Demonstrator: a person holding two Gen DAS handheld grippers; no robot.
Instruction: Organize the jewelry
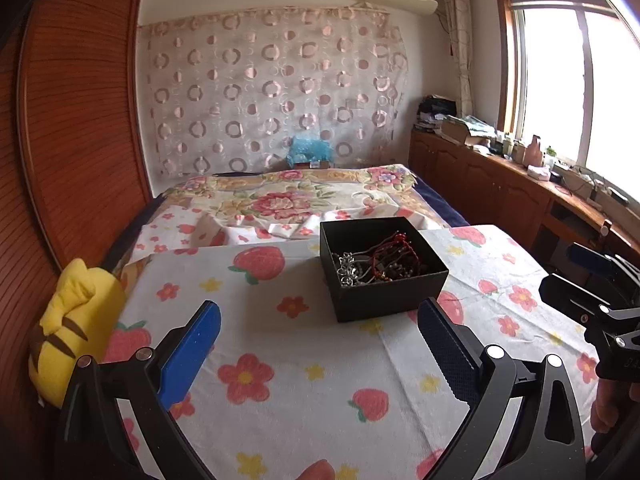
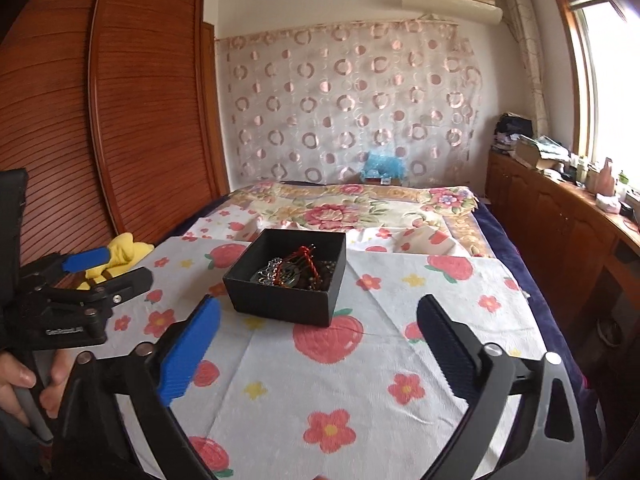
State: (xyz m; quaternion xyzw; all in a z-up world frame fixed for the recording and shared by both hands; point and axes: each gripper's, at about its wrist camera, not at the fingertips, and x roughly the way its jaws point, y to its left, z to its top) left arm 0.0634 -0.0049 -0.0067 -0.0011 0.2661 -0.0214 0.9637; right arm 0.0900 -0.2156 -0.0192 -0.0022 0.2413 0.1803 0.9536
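Note:
An open black box (image 1: 388,296) (image 2: 280,304) stands on a white cloth (image 1: 300,360) (image 2: 360,380) printed with strawberries and flowers. Inside it lies tangled jewelry (image 1: 376,264) (image 2: 296,270): red cord, silver chain and dark beads. My left gripper (image 1: 320,316) (image 2: 116,269) is open and empty; it hovers short of the box, slightly to its left. My right gripper (image 2: 319,307) (image 1: 574,272) is also open and empty, with its blue-padded fingers spread wide just in front of the box. Neither gripper touches the box.
A yellow plush toy (image 1: 76,320) (image 2: 120,252) lies at the cloth's left edge against a wooden wardrobe (image 1: 72,120). Beyond the box is a bed with a floral blanket (image 1: 280,196). A cluttered wooden cabinet (image 1: 500,184) runs under the window on the right.

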